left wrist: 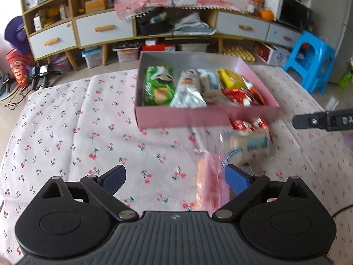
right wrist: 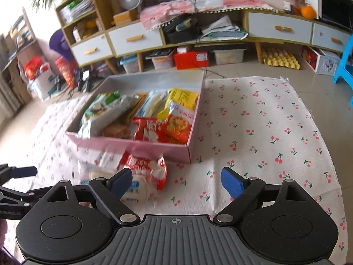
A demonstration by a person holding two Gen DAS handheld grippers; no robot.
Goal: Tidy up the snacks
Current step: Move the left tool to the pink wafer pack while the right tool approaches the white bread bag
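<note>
Pink box [left wrist: 183, 119] on cherry-print cloth [left wrist: 88, 137], packed with snacks: green biscuit pack [left wrist: 157, 86] at its left end, white wrapper [left wrist: 189, 90] beside it, yellow pack [left wrist: 231, 79] and red packs toward the right end. Same pink box [right wrist: 154, 150] in right wrist view, red cracker pack [right wrist: 176, 128] at near corner.

Outside box, just in front of its near wall: red-and-white rice cracker pack [right wrist: 147, 170] and clear pack of pale cakes [left wrist: 249, 143], blurred in left view. Pink wrapper [left wrist: 209, 183] lying nearer, just beside right finger of left tool [left wrist: 175, 176].

Left tool released, jaws wide, nothing between. Right tool [right wrist: 176, 181] released too, left finger just over the cracker pack, not gripping. Right tool tip [left wrist: 320, 121] visible at left view's right edge.

Cabinet with drawers [left wrist: 106, 31] behind, blue stool [left wrist: 308, 59] at right.
</note>
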